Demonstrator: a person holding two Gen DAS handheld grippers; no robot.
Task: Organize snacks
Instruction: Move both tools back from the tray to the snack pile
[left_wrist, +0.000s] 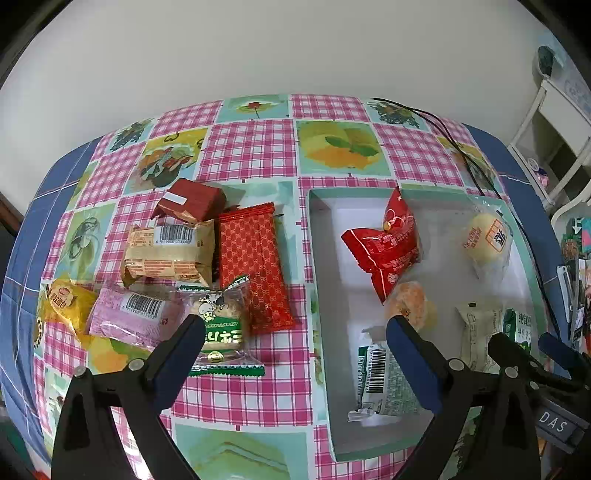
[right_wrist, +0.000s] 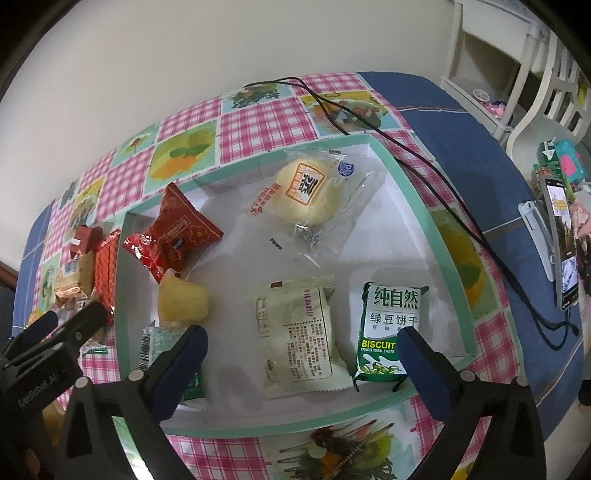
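1. pink checked tablecloth (left_wrist: 255, 155) with fruit pictures covers the whole table, and a black cable (right_wrist: 436, 162) trails over it past the far right corner of the tray.
2. the mint-rimmed tray (right_wrist: 436, 236) is the landmark, shallow with a white floor.
3. inside the tray: a pale bun in clear wrap (right_wrist: 306, 192) at the far side, a red foil packet (right_wrist: 173, 236) at the far left, a yellow jelly cup (right_wrist: 183, 299) just under that, a cream packet (right_wrist: 299, 332) in the middle near side, and a green biscuit pack (right_wrist: 388, 328) right of it, not touching.
4. left of the tray, outside it, the pile on the cloth: a red patterned packet (left_wrist: 255, 266), a tan packet with a barcode (left_wrist: 170, 251), a brown box (left_wrist: 192, 199), a pink packet (left_wrist: 129, 314), a yellow packet (left_wrist: 68, 301) and a green clear-wrap cookie (left_wrist: 221, 325).
5. right gripper (right_wrist: 301, 354) hangs over the near side of the tray, fingers spread wide, gripping nothing, cream packet lying below the gap.
6. left gripper (left_wrist: 295, 339) straddles the tray's left rim, fingers spread wide too, nothing held.
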